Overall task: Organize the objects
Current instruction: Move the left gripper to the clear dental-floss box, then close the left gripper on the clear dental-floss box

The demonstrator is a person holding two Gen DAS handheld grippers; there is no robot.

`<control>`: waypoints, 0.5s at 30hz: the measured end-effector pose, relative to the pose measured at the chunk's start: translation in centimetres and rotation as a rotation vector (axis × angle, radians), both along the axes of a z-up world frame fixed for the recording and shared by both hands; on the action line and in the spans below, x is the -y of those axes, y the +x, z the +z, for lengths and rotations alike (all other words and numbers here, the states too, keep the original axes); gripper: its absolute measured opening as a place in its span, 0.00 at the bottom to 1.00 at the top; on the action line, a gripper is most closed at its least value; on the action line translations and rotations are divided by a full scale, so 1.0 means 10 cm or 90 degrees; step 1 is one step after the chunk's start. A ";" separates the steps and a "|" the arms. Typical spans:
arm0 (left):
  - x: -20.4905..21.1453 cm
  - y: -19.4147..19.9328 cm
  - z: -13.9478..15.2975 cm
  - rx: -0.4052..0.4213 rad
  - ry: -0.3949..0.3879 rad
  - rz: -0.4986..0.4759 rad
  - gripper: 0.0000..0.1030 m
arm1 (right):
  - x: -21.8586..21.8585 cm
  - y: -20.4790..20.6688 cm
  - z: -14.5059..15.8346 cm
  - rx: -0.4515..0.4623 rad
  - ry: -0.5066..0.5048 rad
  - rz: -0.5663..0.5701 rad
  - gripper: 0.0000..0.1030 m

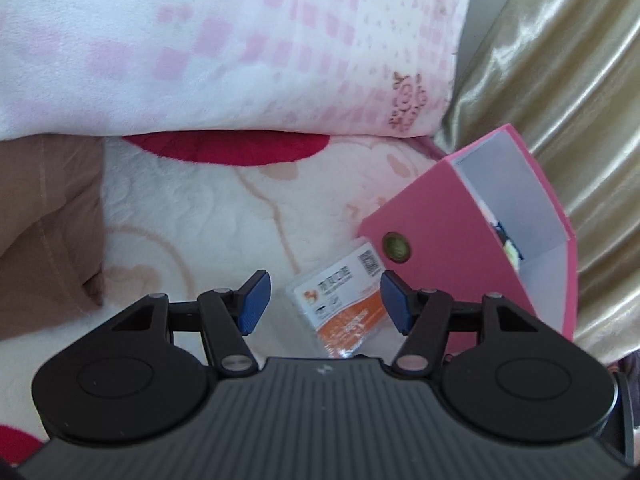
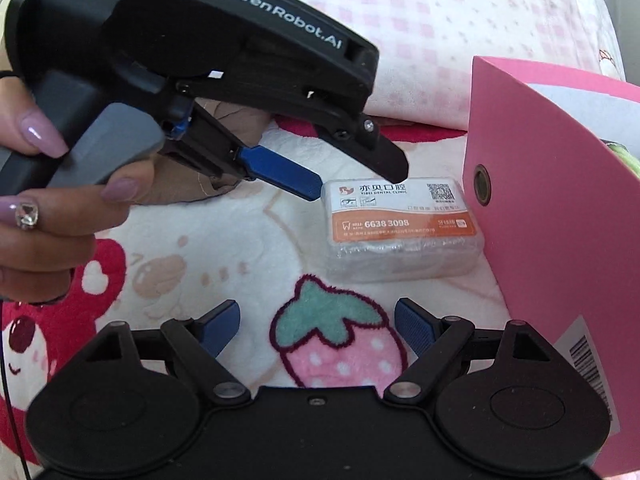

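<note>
A small clear plastic case with a white and orange label [image 1: 340, 312] [image 2: 400, 224] lies flat on the fleece blanket, right against the pink file box [image 1: 440, 264] [image 2: 552, 220]. My left gripper [image 1: 325, 304] [image 2: 352, 180] hovers over the case's far left edge. Its blue pads [image 1: 254, 304] stand apart on either side and do not press on the case. My right gripper [image 2: 318, 328] is open wide and empty, a little nearer than the case, above a strawberry print. A hand [image 2: 60, 232] holds the left gripper's handle.
The pink file box stands open at the top with a few items inside [image 1: 508, 244]. A pink-checked pillow [image 1: 200, 60] lies behind, a brown cloth [image 1: 48, 220] to the left, and a gold curtain [image 1: 580, 100] to the right. The cartoon-print blanket [image 2: 200, 248] covers the surface.
</note>
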State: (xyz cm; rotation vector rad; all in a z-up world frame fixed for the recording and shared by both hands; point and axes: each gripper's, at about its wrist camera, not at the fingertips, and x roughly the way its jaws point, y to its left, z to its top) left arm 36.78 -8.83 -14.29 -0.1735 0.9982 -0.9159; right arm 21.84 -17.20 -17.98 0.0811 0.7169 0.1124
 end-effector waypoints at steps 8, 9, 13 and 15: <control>0.02 -0.03 -0.01 -0.008 0.001 -0.015 0.55 | 0.05 0.00 -0.02 0.016 0.005 0.028 0.86; 0.00 -0.05 -0.01 -0.019 -0.002 -0.021 0.55 | 0.08 -0.01 -0.02 0.018 0.013 0.028 0.86; -0.05 -0.25 0.06 0.003 0.023 -0.064 0.55 | 0.09 -0.03 0.02 -0.001 0.012 0.031 0.87; -0.07 -0.33 0.10 0.007 0.039 -0.067 0.56 | 0.02 -0.06 0.08 -0.014 -0.019 0.065 0.87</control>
